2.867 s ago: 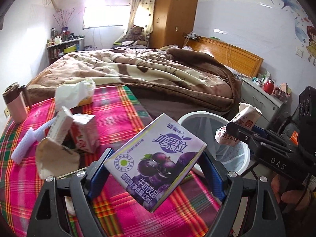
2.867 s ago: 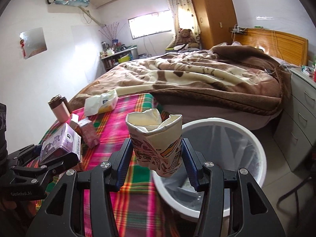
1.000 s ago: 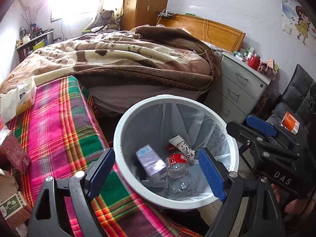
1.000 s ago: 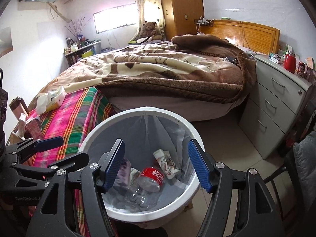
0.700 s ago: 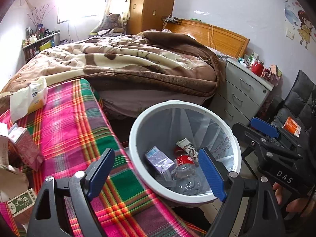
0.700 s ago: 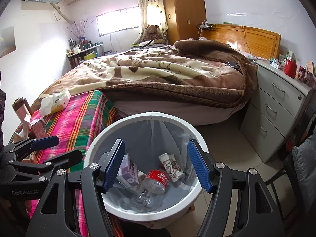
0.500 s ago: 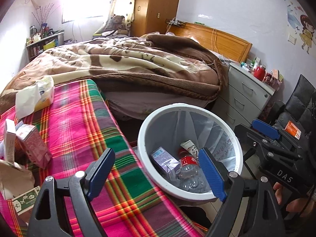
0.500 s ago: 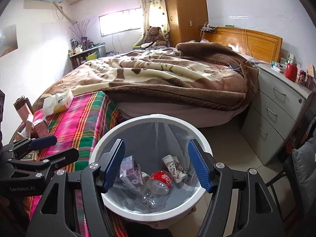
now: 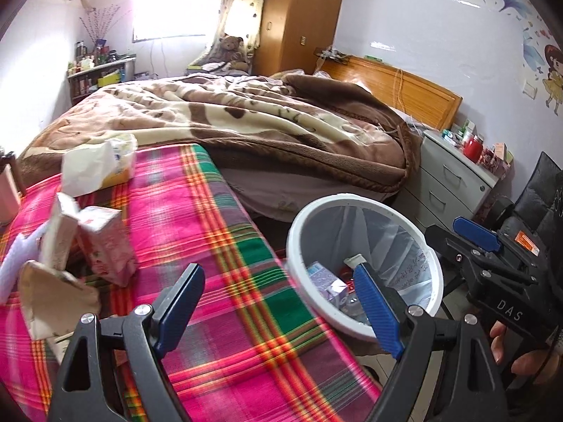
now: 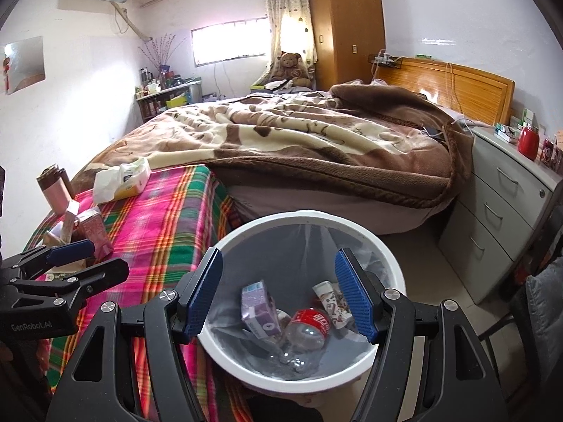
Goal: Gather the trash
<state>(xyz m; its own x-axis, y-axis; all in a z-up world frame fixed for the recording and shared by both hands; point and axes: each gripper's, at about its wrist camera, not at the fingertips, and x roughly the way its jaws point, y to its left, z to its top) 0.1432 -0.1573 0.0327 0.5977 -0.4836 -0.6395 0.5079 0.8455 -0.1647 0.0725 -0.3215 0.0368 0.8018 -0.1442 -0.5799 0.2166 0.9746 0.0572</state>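
Both claws were released and held nothing: the left claw [image 9: 278, 302] hung over the pink plaid-covered bench [image 9: 218, 239]; the right claw [image 10: 278, 293] hung over the round white bin [image 10: 394, 263]; a purple carton [image 10: 258, 307] lay inside; next, I think, came grabbing the pink carton [image 9: 105, 242] on the bench.

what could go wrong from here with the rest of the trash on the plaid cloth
1. The pink carton and the torn white carton stand huddled together, so the open left tool reaching for one might topple the other.
2. The white bin sits right against the edge of the plaid cloth; a low swing could knock it.
3. The tissue pack lies nearby and could get grabbed as trash by mistake.
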